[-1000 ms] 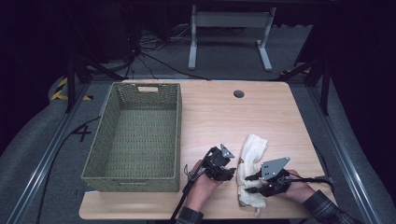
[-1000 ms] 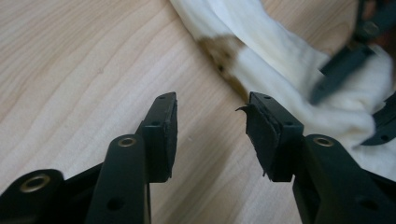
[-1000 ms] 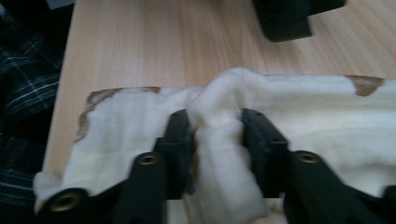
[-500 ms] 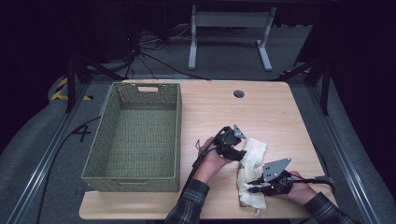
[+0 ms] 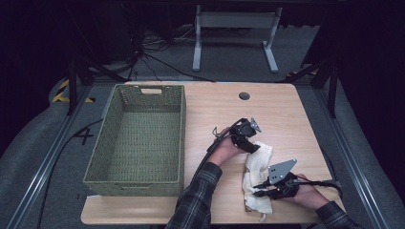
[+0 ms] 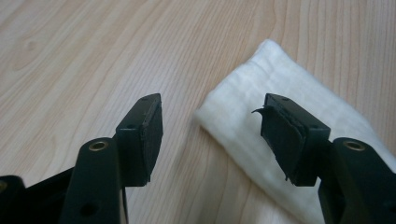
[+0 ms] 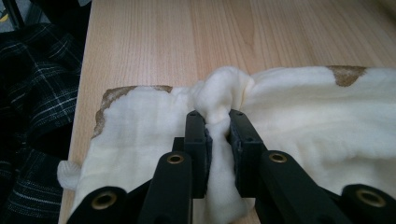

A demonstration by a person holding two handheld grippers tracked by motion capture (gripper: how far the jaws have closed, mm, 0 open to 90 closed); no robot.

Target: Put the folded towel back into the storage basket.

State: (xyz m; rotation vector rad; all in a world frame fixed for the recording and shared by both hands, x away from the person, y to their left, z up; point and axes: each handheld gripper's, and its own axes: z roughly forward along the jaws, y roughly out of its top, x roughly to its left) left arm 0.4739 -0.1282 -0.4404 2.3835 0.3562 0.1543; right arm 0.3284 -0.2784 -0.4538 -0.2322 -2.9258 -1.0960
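Cream cloth [image 5: 258,171] lay crumpled on the wooden table [image 5: 286,109], right of the green woven basket [image 5: 138,133]. The right gripper [image 7: 217,126] had its fingers pinched on a raised fold of it. The left gripper [image 6: 210,126] hovered over the cloth's far corner, fingers spread apart.

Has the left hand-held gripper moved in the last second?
Yes. The left hand-held gripper has gone forward across the table, toward the round hole, and is now open at the cloth's far corner.
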